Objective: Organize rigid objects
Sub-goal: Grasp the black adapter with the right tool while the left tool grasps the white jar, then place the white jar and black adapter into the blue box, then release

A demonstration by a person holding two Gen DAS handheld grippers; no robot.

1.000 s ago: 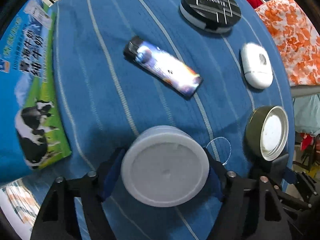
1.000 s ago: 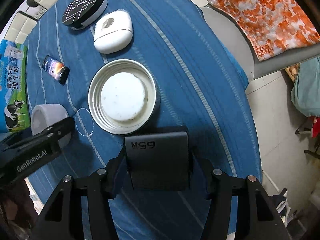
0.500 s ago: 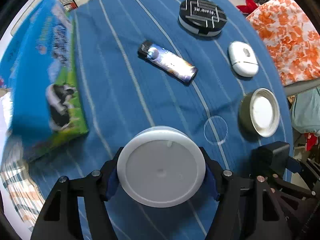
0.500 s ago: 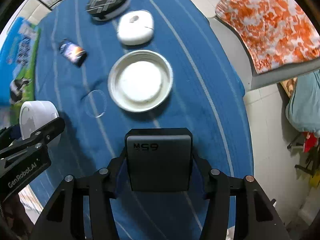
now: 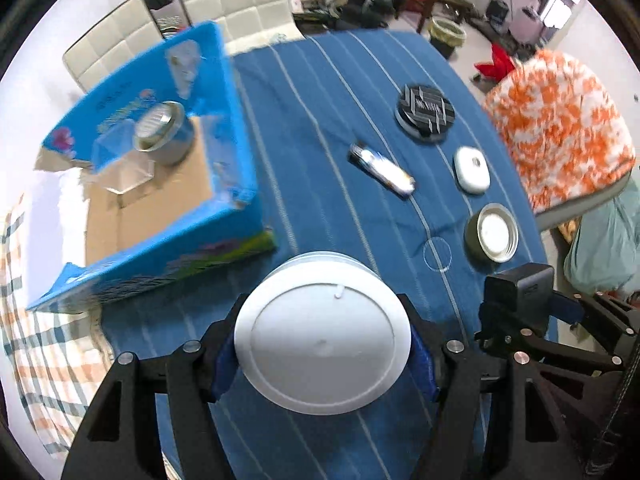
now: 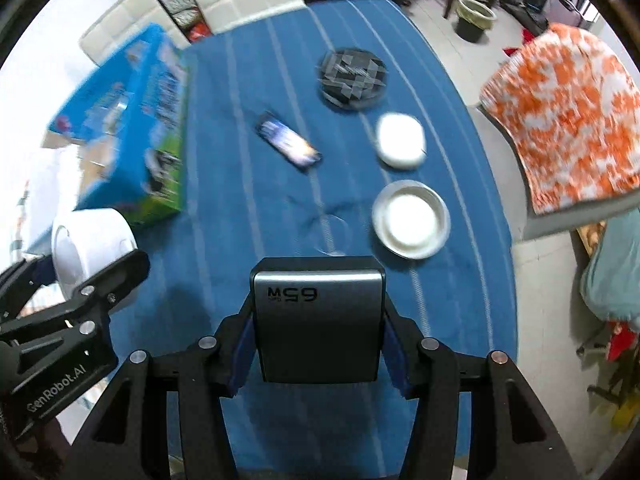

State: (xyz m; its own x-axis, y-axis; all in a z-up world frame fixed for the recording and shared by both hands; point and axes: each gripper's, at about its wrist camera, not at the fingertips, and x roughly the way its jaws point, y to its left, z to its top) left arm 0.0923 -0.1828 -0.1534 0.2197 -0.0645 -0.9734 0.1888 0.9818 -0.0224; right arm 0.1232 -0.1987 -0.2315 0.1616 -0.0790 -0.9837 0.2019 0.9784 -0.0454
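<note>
Both grippers carry an object above the table toward the open milk carton box.

The left gripper (image 5: pixel 322 344) pinches a white round container (image 5: pixel 322 334) and the right gripper (image 6: pixel 318 332) clamps a dark charger block (image 6: pixel 318 318), both raised near the box (image 5: pixel 236 160), with the charger farther from it. Judging by the tape roll (image 5: pixel 162 132) already inside, the next move calls for lowering each into the box's bare cardboard floor and spreading the jaws.
</note>
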